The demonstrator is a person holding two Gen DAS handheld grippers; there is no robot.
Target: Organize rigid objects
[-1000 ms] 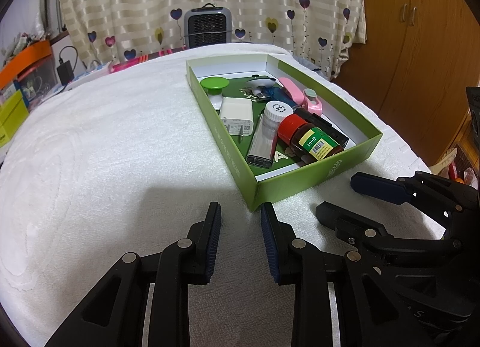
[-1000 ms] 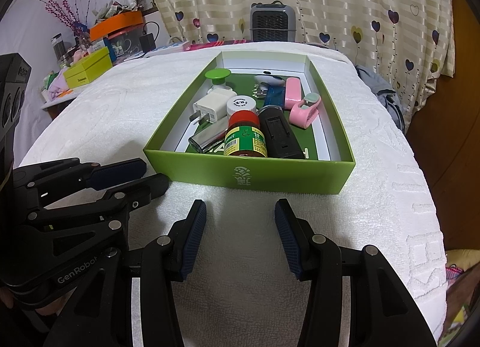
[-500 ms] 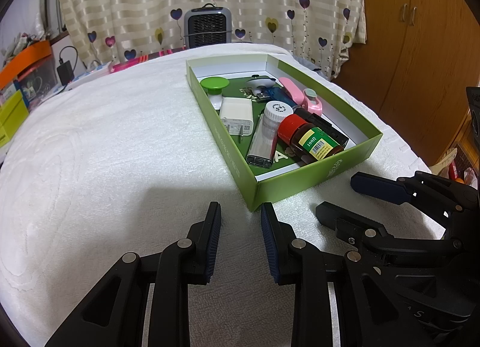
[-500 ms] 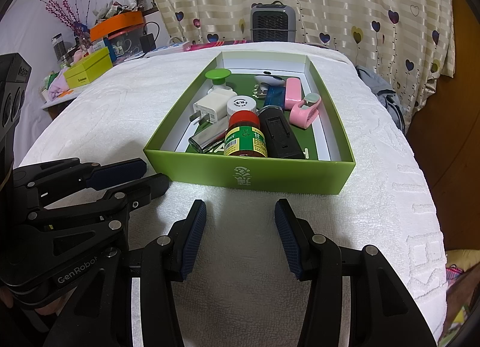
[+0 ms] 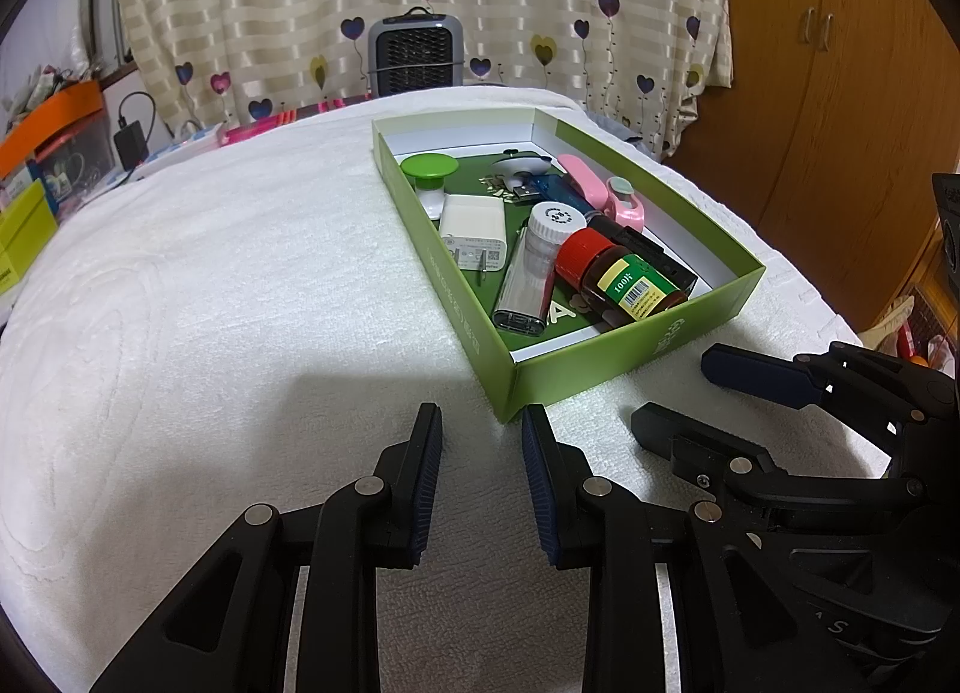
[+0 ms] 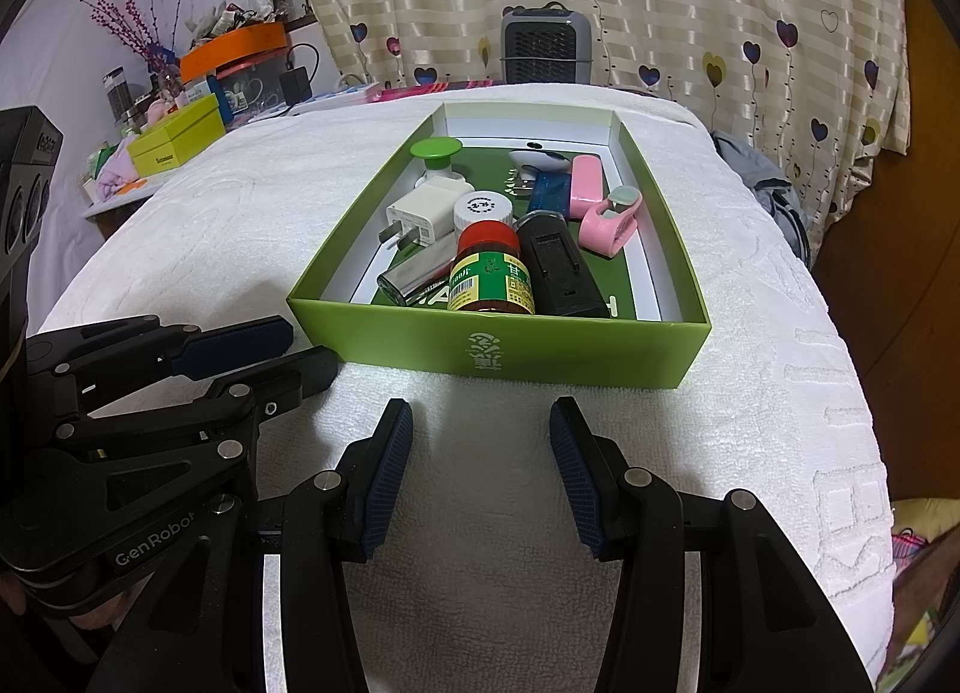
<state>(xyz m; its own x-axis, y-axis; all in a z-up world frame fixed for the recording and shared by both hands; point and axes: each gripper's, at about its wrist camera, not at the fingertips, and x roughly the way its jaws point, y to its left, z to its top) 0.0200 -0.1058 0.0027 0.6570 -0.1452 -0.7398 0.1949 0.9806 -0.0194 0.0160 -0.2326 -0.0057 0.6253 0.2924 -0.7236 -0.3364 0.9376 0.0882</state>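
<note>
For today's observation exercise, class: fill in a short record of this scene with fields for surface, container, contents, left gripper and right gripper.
surface: white towel
container: green box, open top
contents: red-capped bottle, white charger, black case, pink clip, green-topped item
left gripper: fingers apart, holding nothing
right gripper: fingers apart, holding nothing

Even, fairly bright indoor light from above; both views sharp at centre — strong fisheye bending and dark vignetted corners at the edges; a soft shadow lies on the white towel (image 5: 210, 297) ahead of the left gripper (image 5: 482, 423); no harsh glare.
</note>
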